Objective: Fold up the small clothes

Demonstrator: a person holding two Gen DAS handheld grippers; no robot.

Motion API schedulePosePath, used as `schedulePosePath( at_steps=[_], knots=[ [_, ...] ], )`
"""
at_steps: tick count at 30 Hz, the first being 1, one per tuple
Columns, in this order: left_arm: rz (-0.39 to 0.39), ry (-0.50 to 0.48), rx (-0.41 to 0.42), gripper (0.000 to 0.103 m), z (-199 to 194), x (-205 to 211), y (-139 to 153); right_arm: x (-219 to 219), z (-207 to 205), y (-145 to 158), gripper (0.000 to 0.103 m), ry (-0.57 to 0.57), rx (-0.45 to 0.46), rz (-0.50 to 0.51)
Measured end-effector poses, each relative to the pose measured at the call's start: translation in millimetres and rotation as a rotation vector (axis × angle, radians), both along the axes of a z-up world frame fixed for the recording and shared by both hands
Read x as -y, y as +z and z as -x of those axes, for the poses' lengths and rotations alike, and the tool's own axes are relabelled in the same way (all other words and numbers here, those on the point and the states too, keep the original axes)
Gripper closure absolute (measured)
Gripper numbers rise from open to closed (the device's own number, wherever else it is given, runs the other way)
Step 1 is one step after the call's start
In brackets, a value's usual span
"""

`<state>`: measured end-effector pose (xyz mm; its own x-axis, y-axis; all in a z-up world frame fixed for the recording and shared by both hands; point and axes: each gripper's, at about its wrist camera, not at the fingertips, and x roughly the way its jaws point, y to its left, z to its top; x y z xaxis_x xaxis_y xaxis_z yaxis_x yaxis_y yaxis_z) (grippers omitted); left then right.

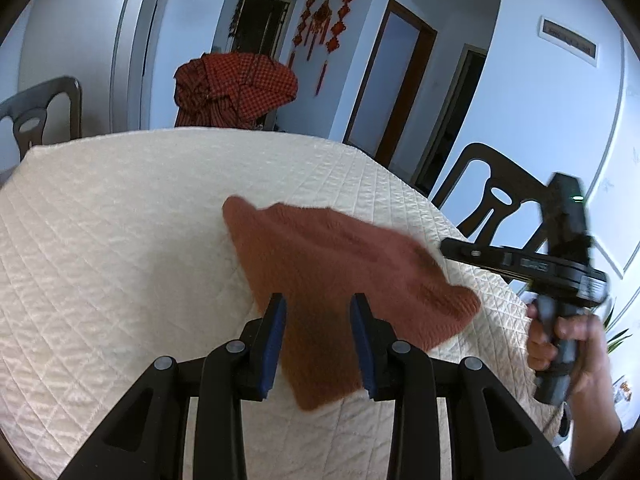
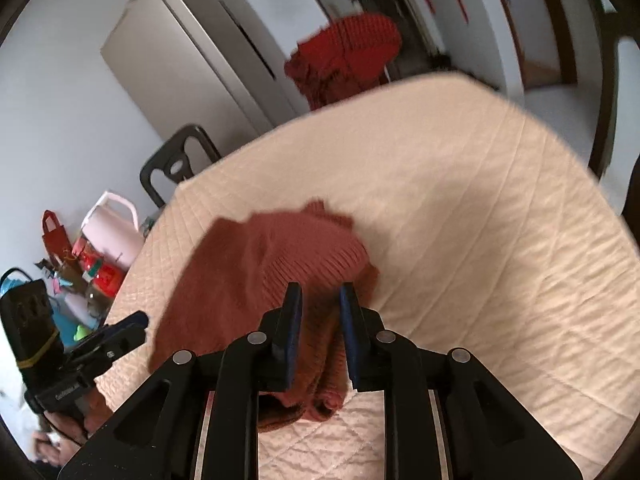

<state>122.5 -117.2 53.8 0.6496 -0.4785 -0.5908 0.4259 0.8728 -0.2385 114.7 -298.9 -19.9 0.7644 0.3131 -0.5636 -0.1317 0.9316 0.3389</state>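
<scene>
A soft, fuzzy rust-brown knitted garment (image 1: 340, 272) is lying mid-frame on the cream quilted tablecloth (image 1: 120, 220), likely light and floppy, best pinched at its ribbed hem, while the left gripper (image 1: 318, 320) and right gripper (image 2: 320, 312) are hovering over it, jaws narrowly parted, gripping nothing.

A rust-brown knit garment (image 1: 340, 276) lies folded in a rough triangle at the frame's centre. It rests on the quilted bench (image 1: 120, 220), ribbed hem toward the lower right.
</scene>
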Motion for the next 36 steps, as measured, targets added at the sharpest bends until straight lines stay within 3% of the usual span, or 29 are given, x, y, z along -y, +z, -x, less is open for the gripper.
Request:
schedulePosePath(
  at_steps=[4,7,8,10,12,17,22,25,29,34,36],
  knots=[
    [-0.044,-0.021,0.035,0.067,-15,20,4,-21,18,5,0.083,0.098,0.044,0.012],
    [-0.067,-0.011,-0.014,0.068,-28,26,-12,-35,19,-9,0.084,0.164,0.021,0.07],
    [-0.072,-0.007,-0.026,0.068,-28,26,-18,-36,15,-18,0.086,0.152,-0.002,0.103],
    [-0.082,0.002,-0.031,0.068,-26,23,-30,-25,9,-33,0.099,0.123,-0.035,0.105],
    [-0.073,0.009,-0.018,0.068,-19,19,-32,-11,5,-36,0.099,0.112,-0.031,0.029],
    [-0.09,0.042,-0.023,0.071,-17,19,-33,-15,-4,-36,0.099,0.093,-0.036,0.054],
    [-0.055,0.06,-0.042,0.072,-16,12,-32,-18,-4,-32,0.096,0.101,-0.05,0.06],
    [-0.047,0.051,-0.043,0.072,-20,12,-20,-17,1,-16,0.096,0.099,-0.003,0.055],
    [-0.054,0.076,-0.003,0.072,-42,16,-2,-15,-25,-9,0.096,0.068,0.006,0.062],
    [-0.13,0.12,-0.095,0.071,-76,21,-30,-7,-66,-33,0.096,-0.006,-0.103,0.086],
    [-0.134,0.127,-0.102,0.067,-76,17,-44,-2,-68,-39,0.097,-0.011,-0.096,0.057]
  ],
)
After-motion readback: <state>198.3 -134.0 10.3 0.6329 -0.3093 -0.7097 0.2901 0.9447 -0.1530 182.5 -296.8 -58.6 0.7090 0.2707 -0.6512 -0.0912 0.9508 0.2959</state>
